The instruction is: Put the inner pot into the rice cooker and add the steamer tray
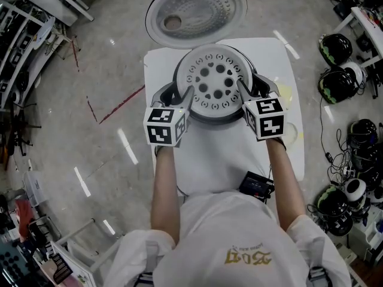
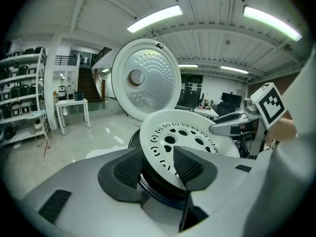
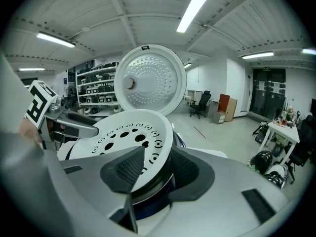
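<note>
The white perforated steamer tray [image 1: 214, 82] sits on top of the rice cooker [image 1: 163, 94], whose round lid [image 1: 197, 11] stands open behind it. Under the tray a dark inner pot rim [image 2: 159, 187] shows. My left gripper [image 1: 187, 94] straddles the tray's left rim, its jaws apart and the pads off the rim in the left gripper view [image 2: 158, 164]. At the right rim my right gripper [image 1: 242, 88] straddles the edge the same way, open [image 3: 155, 169]. Each gripper view shows the other gripper's finger resting across the tray.
The cooker stands on a small white table [image 1: 221, 160] with a black device [image 1: 257, 185] at its near right corner. Helmets [image 1: 338, 46] and cables lie on the floor at the right; shelving stands at the left.
</note>
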Action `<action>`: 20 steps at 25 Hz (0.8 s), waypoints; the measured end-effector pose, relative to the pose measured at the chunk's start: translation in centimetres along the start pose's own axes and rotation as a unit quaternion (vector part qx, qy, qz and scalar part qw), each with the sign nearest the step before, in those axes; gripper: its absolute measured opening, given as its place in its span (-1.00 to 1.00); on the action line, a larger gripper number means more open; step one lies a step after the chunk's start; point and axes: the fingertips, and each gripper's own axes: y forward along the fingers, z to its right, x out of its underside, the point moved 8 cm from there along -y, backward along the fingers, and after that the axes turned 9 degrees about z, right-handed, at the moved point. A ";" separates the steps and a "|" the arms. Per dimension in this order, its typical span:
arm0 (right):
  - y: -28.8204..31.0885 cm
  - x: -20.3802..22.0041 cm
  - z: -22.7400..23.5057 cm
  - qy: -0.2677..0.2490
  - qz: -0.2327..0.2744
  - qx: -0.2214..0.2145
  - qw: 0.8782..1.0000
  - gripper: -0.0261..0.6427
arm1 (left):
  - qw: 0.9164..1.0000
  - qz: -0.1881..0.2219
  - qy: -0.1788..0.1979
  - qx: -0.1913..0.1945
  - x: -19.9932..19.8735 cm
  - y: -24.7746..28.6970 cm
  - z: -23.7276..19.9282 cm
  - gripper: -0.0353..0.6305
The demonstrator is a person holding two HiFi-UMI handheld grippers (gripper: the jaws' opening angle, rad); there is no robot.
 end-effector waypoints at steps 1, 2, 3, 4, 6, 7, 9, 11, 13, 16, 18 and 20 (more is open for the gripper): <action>-0.1 0.0 -0.1 -0.004 -0.001 0.001 1.000 -0.43 | 1.000 -0.003 0.009 -0.002 0.1 0.0 0.2 -0.27; -0.2 0.1 -0.1 -0.008 0.000 0.003 1.000 -0.41 | 1.000 -0.005 0.020 -0.005 0.1 0.0 0.4 -0.25; -0.3 0.2 0.0 -0.011 0.001 0.005 1.000 -0.38 | 0.999 -0.007 0.033 -0.010 0.2 0.0 0.6 -0.20; -0.5 0.3 0.0 -0.013 0.003 0.007 1.000 -0.35 | 0.999 -0.008 0.045 -0.015 0.2 0.0 0.7 -0.13; -0.7 0.4 0.3 -0.013 0.005 0.010 1.000 -0.33 | 0.998 -0.009 0.059 -0.023 0.4 0.1 0.8 -0.07; -0.7 0.5 0.3 -0.011 0.005 0.010 1.000 -0.33 | 0.998 -0.009 0.058 -0.023 0.4 0.1 0.8 -0.06; -0.7 0.5 0.3 -0.005 0.007 0.009 1.000 -0.33 | 0.998 -0.008 0.052 -0.019 0.5 0.1 0.6 -0.06; -1.1 0.4 0.1 0.004 0.013 0.010 1.000 -0.34 | 0.999 0.000 0.045 -0.017 0.4 -0.3 0.7 -0.06; -1.7 0.3 0.0 0.021 0.023 0.010 0.999 -0.35 | 0.999 0.013 0.034 -0.014 0.1 -0.8 1.0 -0.08; -3.0 0.5 -0.1 0.060 0.040 0.006 0.997 -0.37 | 0.999 0.035 0.001 -0.004 0.0 -1.8 1.4 -0.13; -4.0 1.0 -0.4 0.096 0.054 -0.003 0.994 -0.39 | 0.999 0.047 -0.016 0.000 0.1 -2.7 1.6 -0.15; -5.0 1.7 -0.4 0.136 0.068 -0.012 0.988 -0.41 | 0.998 0.053 -0.022 0.002 0.4 -3.5 2.1 -0.16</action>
